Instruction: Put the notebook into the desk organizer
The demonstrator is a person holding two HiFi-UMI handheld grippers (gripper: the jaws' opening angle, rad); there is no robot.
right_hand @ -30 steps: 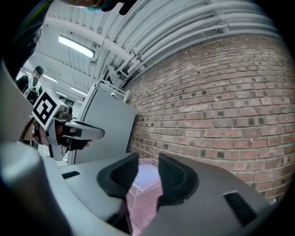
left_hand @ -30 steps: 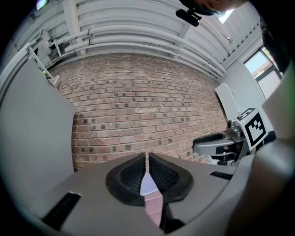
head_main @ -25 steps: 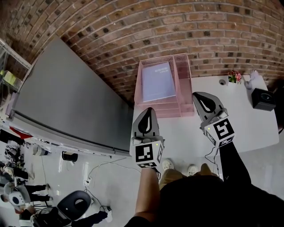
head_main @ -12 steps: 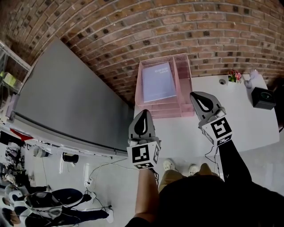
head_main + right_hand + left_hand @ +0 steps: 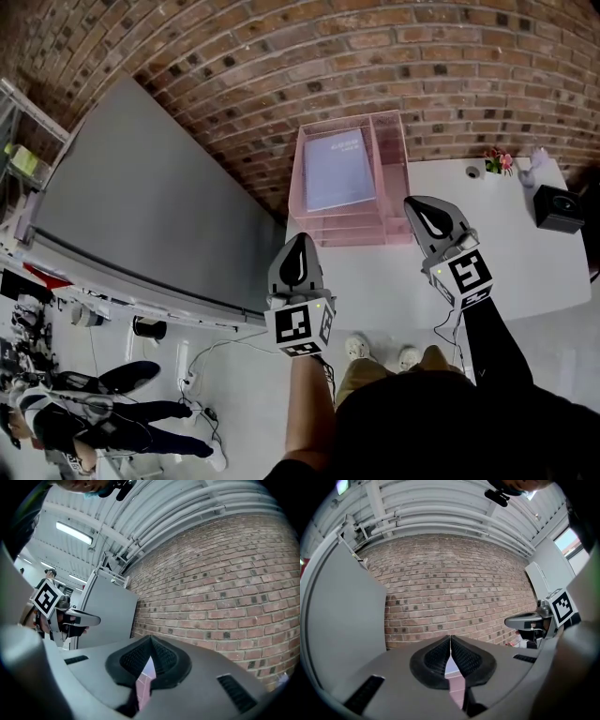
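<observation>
A pale blue notebook (image 5: 336,169) lies flat in the wide left compartment of the pink mesh desk organizer (image 5: 389,183), which stands on the white table (image 5: 506,253) against the brick wall. My left gripper (image 5: 300,258) hovers off the table's left front corner, below the organizer, its jaws shut with nothing between them. My right gripper (image 5: 433,221) hangs over the table just right of the organizer's front corner, also shut and empty. In the left gripper view, the left gripper (image 5: 450,644) has its pads meeting at the tips. The right gripper (image 5: 151,648) looks the same in its own view.
A large grey panel (image 5: 141,206) leans along the wall left of the table. At the table's far right stand a small black box (image 5: 555,208), a little pink flower (image 5: 497,162) and a small round object (image 5: 472,172). People stand on the floor at lower left.
My left gripper has drifted slightly left and down, away from the organizer. The right gripper has barely moved. People on the floor at lower left have shifted.
</observation>
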